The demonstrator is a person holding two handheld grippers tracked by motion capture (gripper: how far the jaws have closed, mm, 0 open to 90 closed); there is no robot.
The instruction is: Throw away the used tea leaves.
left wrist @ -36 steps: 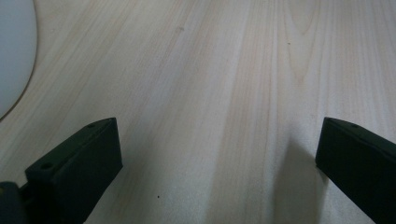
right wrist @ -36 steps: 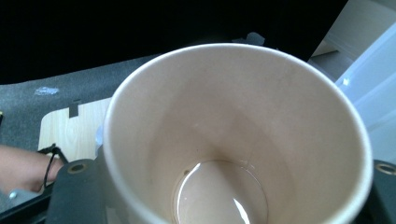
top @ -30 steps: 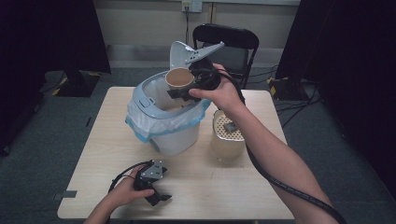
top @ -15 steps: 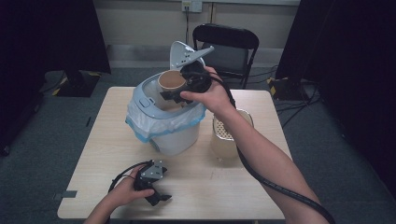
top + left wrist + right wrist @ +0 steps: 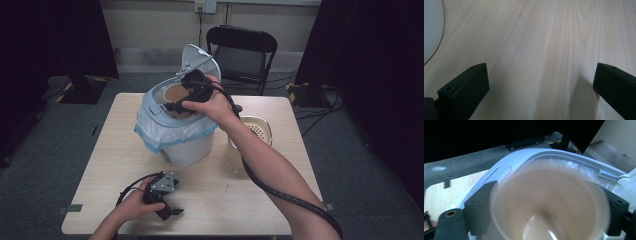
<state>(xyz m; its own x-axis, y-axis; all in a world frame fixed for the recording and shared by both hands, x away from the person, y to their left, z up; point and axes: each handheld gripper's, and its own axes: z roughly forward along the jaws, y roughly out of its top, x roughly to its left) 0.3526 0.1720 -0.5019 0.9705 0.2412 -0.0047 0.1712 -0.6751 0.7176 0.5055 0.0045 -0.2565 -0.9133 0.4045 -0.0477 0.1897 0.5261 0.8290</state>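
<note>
Nearest, left tongs (image 5: 170, 212) sit at the front edge of the table (image 5: 110, 150), gripped by the left hand (image 5: 137, 202), jaws spread wide with bare wood between them in the left gripper view, nothing held. Mid-table, white bin (image 5: 175, 125) with a blue-edged plastic liner (image 5: 150, 142), its lid (image 5: 200, 62) flipped up at the back. Just right of the bin, partly behind the right forearm, a cream container (image 5: 257, 130) with a perforated top. Right hand (image 5: 212, 105) holds the right tongs (image 5: 172, 106) over the bin mouth; a brown paper cup (image 5: 175, 95) sits between the jaws, blurred in the right gripper view (image 5: 549, 205). Jaws have just been opening, cup between them; can't tell whether the pads still press on it. Cup is above the liner opening, inside the bin's rim line. Far side, a black folding chair (image 5: 242, 50) behind the table. No readable brands, labels or writing anywhere.
</note>
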